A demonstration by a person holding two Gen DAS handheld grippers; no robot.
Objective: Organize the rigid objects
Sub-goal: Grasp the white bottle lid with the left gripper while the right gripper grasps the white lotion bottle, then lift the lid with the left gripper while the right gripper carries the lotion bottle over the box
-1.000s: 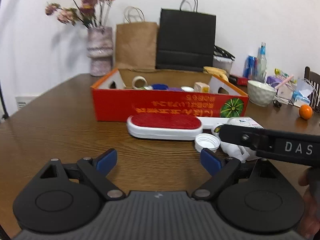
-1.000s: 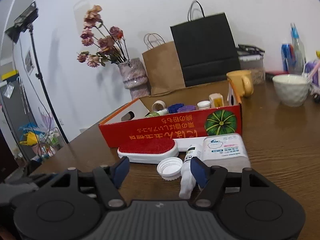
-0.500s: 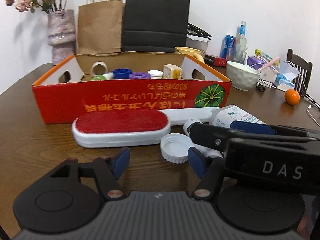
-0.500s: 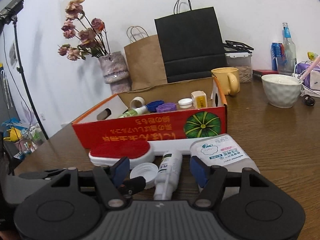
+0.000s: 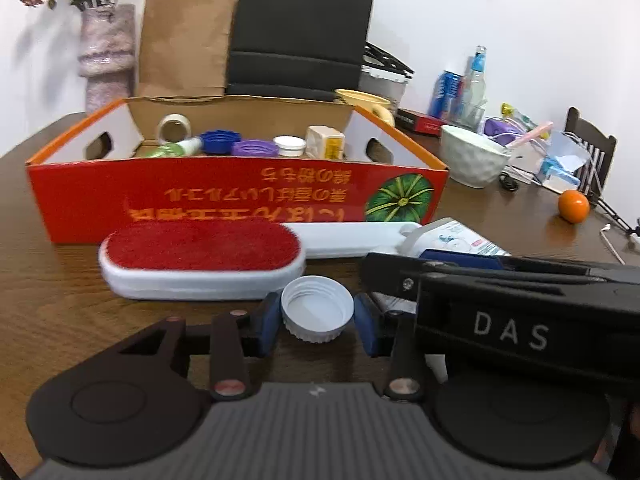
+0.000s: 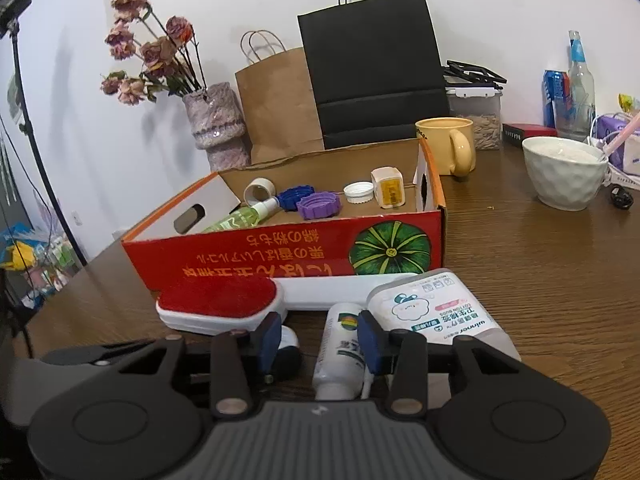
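Observation:
A red cardboard box (image 5: 224,196) (image 6: 280,252) holds a tape roll, a green bottle, blue and purple lids, a white lid and a small cream box. In front lie a red-topped white brush (image 5: 200,260) (image 6: 220,304), a white cap (image 5: 318,308), a small white bottle (image 6: 340,344) and a cotton-bud pack (image 6: 436,312) (image 5: 456,240). My left gripper (image 5: 318,320) is open, its pads on either side of the white cap. My right gripper (image 6: 320,338) is open around the small white bottle, which lies against the right pad.
Behind the box stand a brown paper bag (image 6: 280,108), a black bag (image 6: 372,68), a vase of dried flowers (image 6: 216,124) and a yellow mug (image 6: 448,144). A white bowl (image 6: 564,176), bottles and an orange (image 5: 574,207) are at the right on the wooden table (image 6: 540,264).
Both grippers have moved forward and lower toward the items in front of the box. The left jaws have narrowed around the white cap; the right jaws now straddle the small bottle.

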